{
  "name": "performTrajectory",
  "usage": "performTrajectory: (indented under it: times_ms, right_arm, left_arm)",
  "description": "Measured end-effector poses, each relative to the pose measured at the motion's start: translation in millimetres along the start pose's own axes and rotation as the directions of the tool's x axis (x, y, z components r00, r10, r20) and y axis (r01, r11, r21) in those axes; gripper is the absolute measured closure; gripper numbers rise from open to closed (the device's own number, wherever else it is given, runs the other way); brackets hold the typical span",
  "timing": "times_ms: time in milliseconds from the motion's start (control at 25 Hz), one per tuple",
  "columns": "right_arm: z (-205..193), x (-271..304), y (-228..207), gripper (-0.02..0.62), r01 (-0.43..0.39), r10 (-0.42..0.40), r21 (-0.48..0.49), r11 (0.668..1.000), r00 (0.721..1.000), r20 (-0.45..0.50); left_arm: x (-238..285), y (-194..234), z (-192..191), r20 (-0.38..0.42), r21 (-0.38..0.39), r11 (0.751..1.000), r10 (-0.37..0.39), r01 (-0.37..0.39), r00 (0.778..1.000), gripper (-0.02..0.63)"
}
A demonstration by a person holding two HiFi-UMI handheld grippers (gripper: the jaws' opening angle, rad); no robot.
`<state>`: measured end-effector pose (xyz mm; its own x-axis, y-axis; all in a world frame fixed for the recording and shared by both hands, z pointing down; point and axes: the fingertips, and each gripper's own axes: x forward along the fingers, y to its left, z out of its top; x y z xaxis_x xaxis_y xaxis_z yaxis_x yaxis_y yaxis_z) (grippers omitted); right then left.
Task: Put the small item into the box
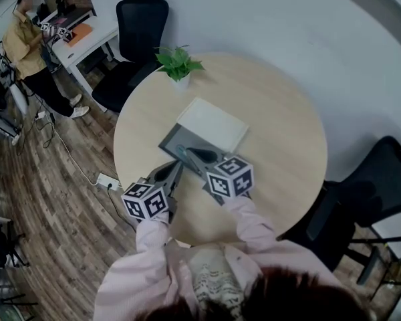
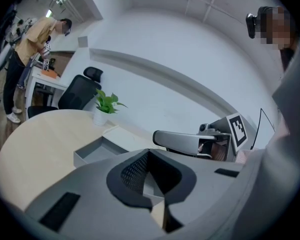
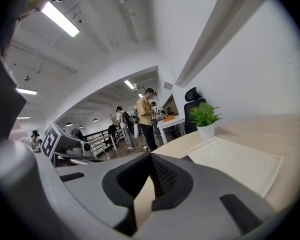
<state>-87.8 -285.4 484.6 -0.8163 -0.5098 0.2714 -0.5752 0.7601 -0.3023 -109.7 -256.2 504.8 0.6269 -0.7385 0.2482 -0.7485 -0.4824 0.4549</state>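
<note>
A dark grey open box [image 1: 168, 141] lies mid-table, its white lid [image 1: 212, 124] beside it on the far side. A small bluish shape [image 1: 182, 151] shows inside the box by my right gripper's tips; I cannot tell what it is. My right gripper [image 1: 190, 154] reaches over the box's near edge with its jaws shut and nothing seen between them [image 3: 142, 194]. My left gripper [image 1: 176, 169] hovers just short of the box's near left side, jaws together and empty [image 2: 152, 194]. In the left gripper view the box [image 2: 97, 151] and the right gripper [image 2: 190, 141] lie ahead.
A small potted plant [image 1: 178, 64] stands at the table's far edge [image 1: 301, 99]. Black office chairs [image 1: 137, 39] stand behind the table and another [image 1: 367, 192] at its right. A person [image 1: 30, 49] works at a desk far left; a power strip [image 1: 108, 180] lies on the floor.
</note>
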Motion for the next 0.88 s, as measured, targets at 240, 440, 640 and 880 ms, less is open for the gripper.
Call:
performTrajectory:
  times_ms: [240,440,640,880]
  right_arm:
    - [0.8,-5.0,-1.8,0.598,-0.004,0.004,-0.001,1.000,1.000,0.010]
    - [1.2,-7.7,-4.9,0.598,0.000,0.000,-0.010,1.000,1.000,0.013]
    - [-0.6,-10.5,-6.5,0.598,0.001,-0.001,-0.010,1.000,1.000,0.011]
    - [-7.3,-13.9,-10.3,0.598,0.002,-0.002,0.005,1.000,1.000,0.006]
  left_arm:
    - [0.2,-3.9,3.2,0.007,0.021,1.000,-0.001,0.001,1.000,0.597]
    - [-0.2,-3.8,8.0,0.018,0.035,0.999,0.003,-0.003,1.000,0.597]
    - [-2.2,-3.9,8.0,0.019,0.037,0.999,0.005,-0.006,1.000,0.597]
    - [-3.4,-3.2,9.2,0.025,0.041,0.999,0.010,-0.011,1.000,0.597]
